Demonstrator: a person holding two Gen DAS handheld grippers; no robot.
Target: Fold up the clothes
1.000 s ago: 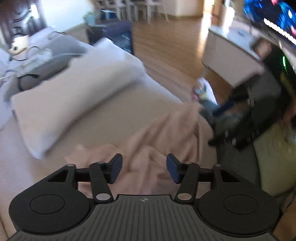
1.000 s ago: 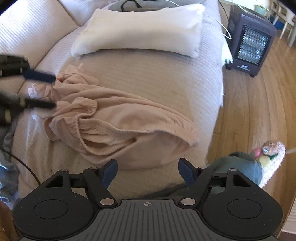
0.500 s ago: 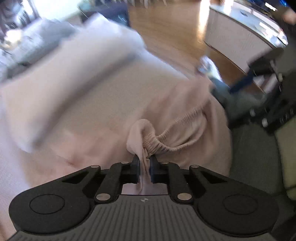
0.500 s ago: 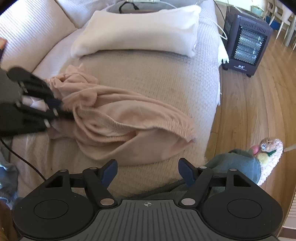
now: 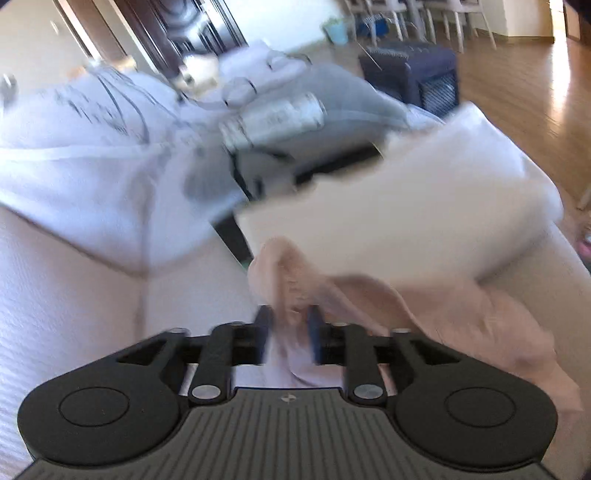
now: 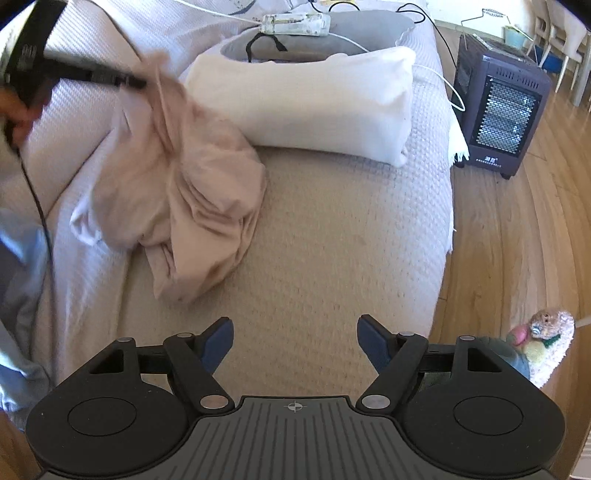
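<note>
A pale pink garment [image 6: 199, 192] lies bunched on the left of the beige sofa seat [image 6: 340, 240]. Its upper end is lifted to my left gripper [image 6: 142, 83], which a hand holds at the top left of the right wrist view. In the blurred left wrist view the left gripper [image 5: 289, 332] has a fold of the pink garment [image 5: 443, 314] filling the gap between its pads while its jaws are opening. My right gripper [image 6: 295, 339] hangs open over the bare front of the seat, with nothing between its fingers, well clear of the cloth.
A white pillow [image 6: 314, 103] lies across the back of the seat, with a grey cushion [image 6: 369, 26] and a power strip [image 6: 295, 24] behind it. A dark heater [image 6: 506, 114] stands on the wooden floor at the right. A plush slipper [image 6: 546, 339] shows at the lower right.
My left gripper closed on the garment's edge, then swung it up and toward the sofa back, dragging the cloth off the front of the seat. Its jaws now stand wider. The right gripper stayed open.
</note>
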